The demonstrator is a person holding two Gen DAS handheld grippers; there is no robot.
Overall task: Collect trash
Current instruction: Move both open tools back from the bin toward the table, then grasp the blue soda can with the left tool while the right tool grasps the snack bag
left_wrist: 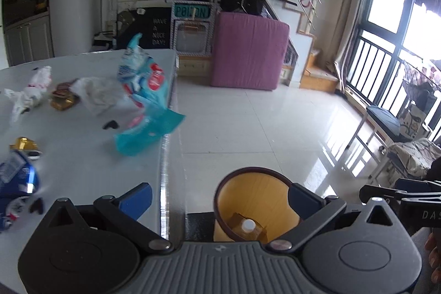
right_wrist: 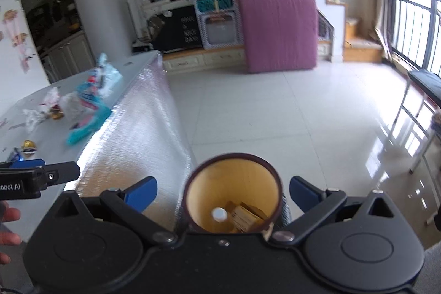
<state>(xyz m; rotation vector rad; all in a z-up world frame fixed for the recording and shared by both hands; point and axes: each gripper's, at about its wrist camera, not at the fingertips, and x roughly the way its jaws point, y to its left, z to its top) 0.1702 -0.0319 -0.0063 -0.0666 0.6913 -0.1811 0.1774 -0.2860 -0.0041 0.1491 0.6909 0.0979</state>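
Table first: the long white table (left_wrist: 82, 161) fills the left side of my left wrist view, its shiny foil-like edge (right_wrist: 143, 128) running down toward me. The pale glossy tiled floor (left_wrist: 248, 117) spreads to the right of it, with a purple upright mattress-like pad (right_wrist: 278, 32) standing far back.

Next comes the round yellow waste bin with a dark brown rim (right_wrist: 234, 192), standing on the floor just beside the table's edge. From the right wrist view it sits directly between my spread fingers; inside I see a bottle with a white cap (right_wrist: 219, 214) and a small brown cardboard box (right_wrist: 245, 214) at the bottom.

My left gripper (left_wrist: 220, 197) has its blue-padded fingers wide apart and holds nothing; one finger hangs over the table edge, the other over the bin's rim. My right gripper (right_wrist: 223, 192) is likewise spread wide and empty, straddling the bin.

The trash lies on the table, well apart from the bin: a crumpled light-blue plastic package with red print (left_wrist: 146, 98) at the table's edge, white crumpled plastic wrap (left_wrist: 96, 92) beside it, a white tissue wad (left_wrist: 30, 92) further left, a dark blue wrapper (left_wrist: 16, 178) near me, a gold foil wrapper (left_wrist: 62, 101), and a small gold foil piece (left_wrist: 23, 143).
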